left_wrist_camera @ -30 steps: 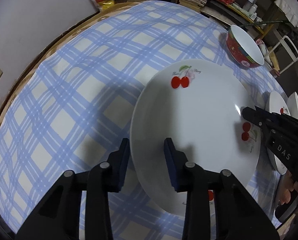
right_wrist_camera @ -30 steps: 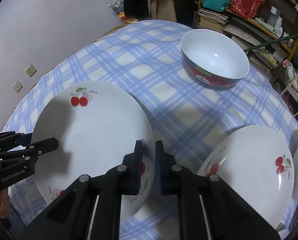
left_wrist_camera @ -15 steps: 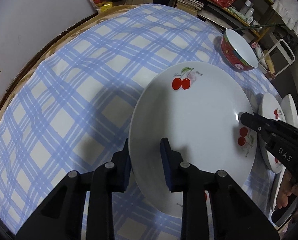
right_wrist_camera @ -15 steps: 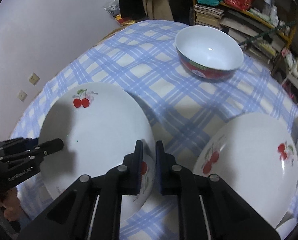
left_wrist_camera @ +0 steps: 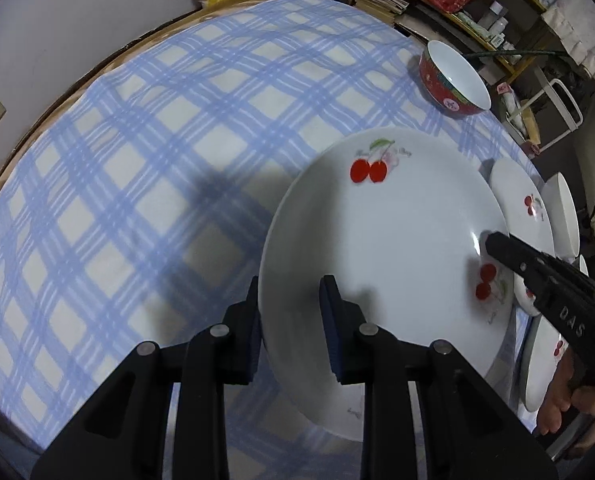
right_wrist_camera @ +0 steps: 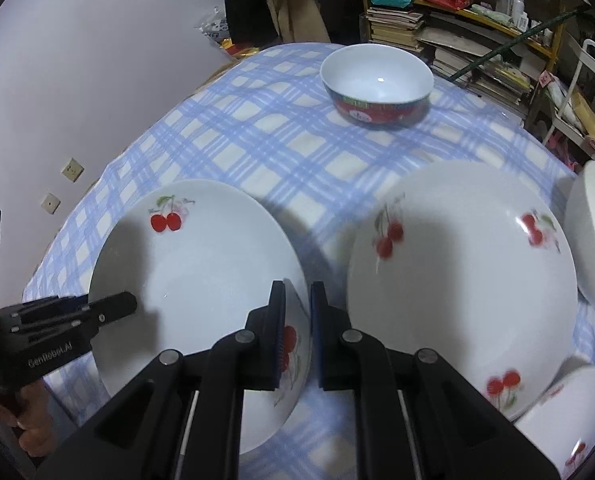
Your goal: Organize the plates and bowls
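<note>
A white plate with red cherries (left_wrist_camera: 385,240) (right_wrist_camera: 201,280) hangs between both grippers, just above the blue-checked tablecloth (left_wrist_camera: 157,140). My left gripper (left_wrist_camera: 289,292) is shut on its left rim, one pad outside and one inside. On the opposite rim my right gripper (right_wrist_camera: 297,296) is shut, beside a cherry print. Each gripper shows in the other's view: the right gripper (left_wrist_camera: 493,244) reaches in from the right, and the left gripper (right_wrist_camera: 125,304) from the left. A second cherry plate (right_wrist_camera: 461,272) lies on the cloth just right of the held one.
A red bowl with a white inside (right_wrist_camera: 377,84) stands at the table's far side. A white bowl (right_wrist_camera: 593,236) sits at the right edge, with more cherry dishes (right_wrist_camera: 569,412) at the lower right. Cluttered shelves (right_wrist_camera: 457,40) stand beyond the table, and a wall is on the left.
The left jaws closed in on the plate's rim. Both grippers have carried the plate to the right, nearer the second cherry plate, and slightly up.
</note>
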A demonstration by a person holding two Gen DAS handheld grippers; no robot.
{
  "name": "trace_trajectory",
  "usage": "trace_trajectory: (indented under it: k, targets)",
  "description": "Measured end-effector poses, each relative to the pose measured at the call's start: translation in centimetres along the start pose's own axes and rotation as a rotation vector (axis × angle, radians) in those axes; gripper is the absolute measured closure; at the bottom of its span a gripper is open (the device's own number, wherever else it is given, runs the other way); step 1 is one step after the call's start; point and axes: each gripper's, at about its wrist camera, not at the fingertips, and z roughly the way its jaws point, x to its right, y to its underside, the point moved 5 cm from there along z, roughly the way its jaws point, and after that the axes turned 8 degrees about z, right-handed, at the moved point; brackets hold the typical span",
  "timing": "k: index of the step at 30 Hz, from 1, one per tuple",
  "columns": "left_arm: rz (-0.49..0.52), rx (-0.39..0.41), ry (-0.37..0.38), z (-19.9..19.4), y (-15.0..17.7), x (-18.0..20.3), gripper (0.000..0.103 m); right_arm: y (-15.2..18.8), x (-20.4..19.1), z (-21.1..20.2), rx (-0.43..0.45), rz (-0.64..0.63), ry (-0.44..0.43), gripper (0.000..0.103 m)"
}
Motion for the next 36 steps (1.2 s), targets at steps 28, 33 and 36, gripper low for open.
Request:
trace_trajectory:
  k: [28,33,36]
  targets:
    - [0.128,-0.109,0.008,-0.4,6.4,4.4,0.076,9.0,3.7,-3.3,-0.019,0.087,0.030,0.090]
    - [0.164,-0.121,-0.015,0.7,6.7,5.2,0.075,10.0,5.0,-2.4,-0.005,0.130,0.027,0.090]
    - [0.178,-0.116,-0.029,1.0,6.7,5.4,0.074,10.2,5.2,-2.3,0.023,0.144,0.024,0.090]
